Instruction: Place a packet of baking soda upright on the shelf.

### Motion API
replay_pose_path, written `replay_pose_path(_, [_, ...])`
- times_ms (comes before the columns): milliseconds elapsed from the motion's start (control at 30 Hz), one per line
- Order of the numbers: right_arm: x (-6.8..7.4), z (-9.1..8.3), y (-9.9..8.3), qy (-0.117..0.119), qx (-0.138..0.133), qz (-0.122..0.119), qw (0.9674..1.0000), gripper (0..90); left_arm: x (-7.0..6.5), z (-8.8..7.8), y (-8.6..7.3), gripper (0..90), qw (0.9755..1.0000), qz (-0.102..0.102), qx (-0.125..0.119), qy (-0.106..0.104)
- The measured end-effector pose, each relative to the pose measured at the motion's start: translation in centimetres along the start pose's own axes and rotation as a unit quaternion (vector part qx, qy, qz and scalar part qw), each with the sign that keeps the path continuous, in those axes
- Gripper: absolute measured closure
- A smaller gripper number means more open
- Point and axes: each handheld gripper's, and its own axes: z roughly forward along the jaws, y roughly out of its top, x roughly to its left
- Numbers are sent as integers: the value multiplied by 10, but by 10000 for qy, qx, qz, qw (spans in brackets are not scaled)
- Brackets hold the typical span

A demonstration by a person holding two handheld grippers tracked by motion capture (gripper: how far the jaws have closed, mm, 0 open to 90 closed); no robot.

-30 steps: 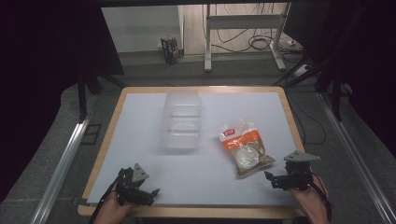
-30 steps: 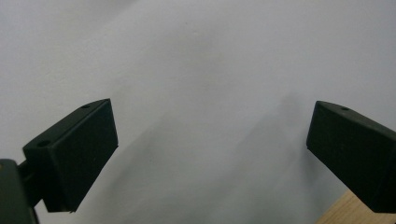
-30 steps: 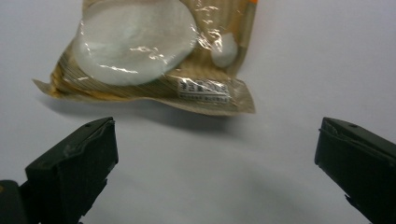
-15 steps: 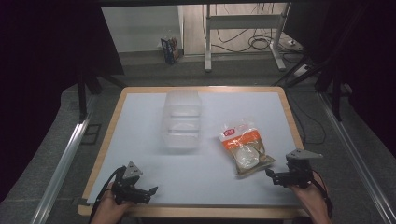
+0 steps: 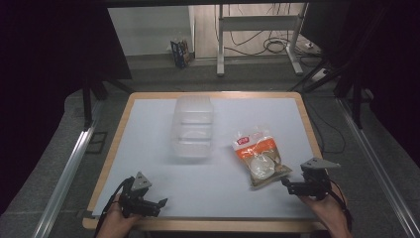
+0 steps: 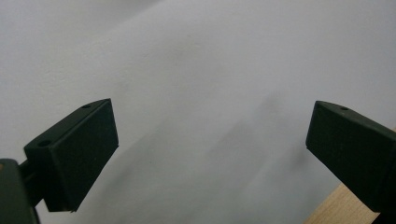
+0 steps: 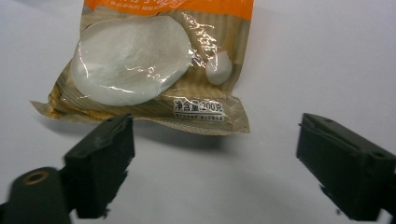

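Just ahead of the right gripper [image 7: 212,158], at twelve o'clock and not yet between its jaws: food packet [image 7: 149,65], flat on the table [image 5: 148,129], long axis running away. Jaws apart, just been narrowing slightly, empty. Left gripper [image 6: 210,154] well off at nine o'clock, jaws wide, probably idle.

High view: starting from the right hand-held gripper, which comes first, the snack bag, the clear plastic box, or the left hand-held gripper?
1. Snack bag, just ahead of the right hand-held gripper.
2. Clear plastic box, mid-table, farther back.
3. Left hand-held gripper, at the near left edge.
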Motion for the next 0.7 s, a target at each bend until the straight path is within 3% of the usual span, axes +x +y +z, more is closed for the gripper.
replay_pose_path(167, [-1,-3,3,129,76,157,9998,231,-1,1,0,25,10000,50,20,30])
replay_pose_path(467, [-2,-5,9,-94,35,-90,9999,454,-2,1,0,25,9999,116,65,67])
replay_pose_path(700, [-3,-2,15,-60,98,-166,9998,603,-2,1,0,26,9999,72,59,88])
